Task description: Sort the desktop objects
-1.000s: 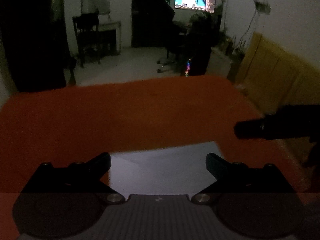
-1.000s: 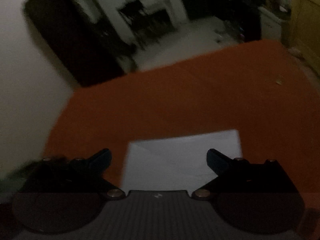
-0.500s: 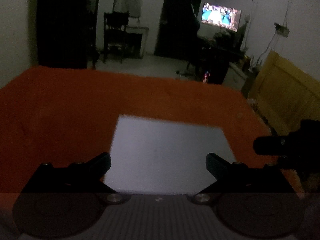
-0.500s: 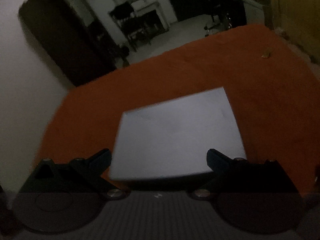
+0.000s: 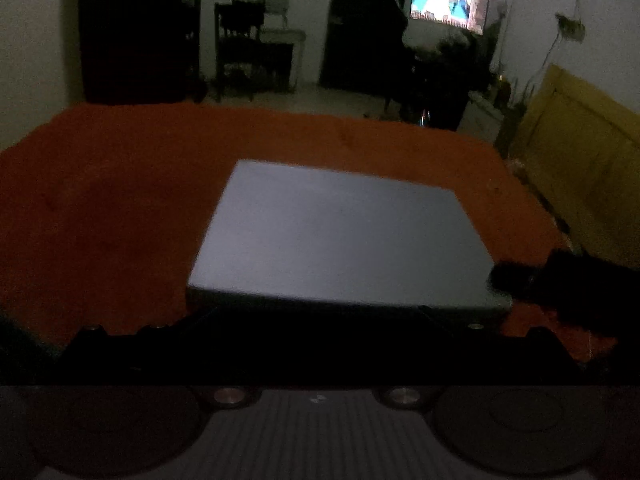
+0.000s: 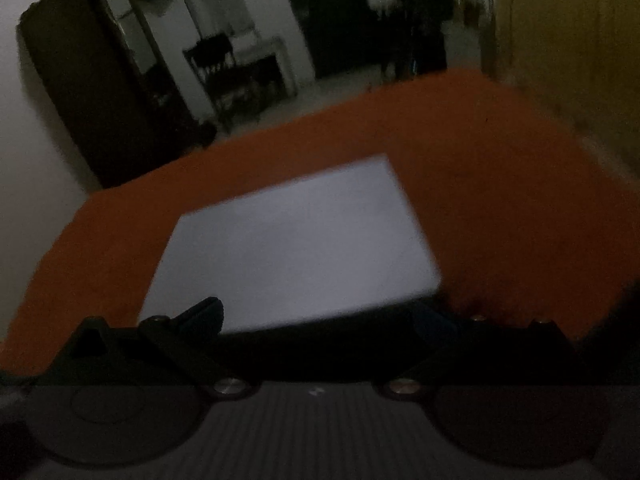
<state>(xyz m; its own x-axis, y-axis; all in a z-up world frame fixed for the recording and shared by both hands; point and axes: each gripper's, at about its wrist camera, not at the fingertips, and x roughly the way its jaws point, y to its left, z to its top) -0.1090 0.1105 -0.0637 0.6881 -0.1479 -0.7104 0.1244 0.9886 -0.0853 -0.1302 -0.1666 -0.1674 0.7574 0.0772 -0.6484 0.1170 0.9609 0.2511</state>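
Both grippers have dropped and pulled back over the last second, so the box now fills far more of each view than it did.

Largest first: the orange cloth [image 5: 120,200] spreads ahead of both tools, and the grey box [image 5: 340,236] lies flat on it, dead ahead of the left gripper [image 5: 320,320] and ahead and slightly left of the right gripper [image 6: 320,320]. Its near edge sits just beyond both sets of fingers, running crosswise to them, with the long axis left to right as the left tool sees it.

The left gripper looks squarer to that edge and, in my judgement, is the better placed of the two. Its jaws sit in deep shadow; I cannot tell how they stand. The right gripper's jaws are spread wide, one finger [image 6: 200,316] showing against the box's near left corner, the other dim at the right.

In the left view, the right gripper shows as a dark shape just off the box's near right corner.
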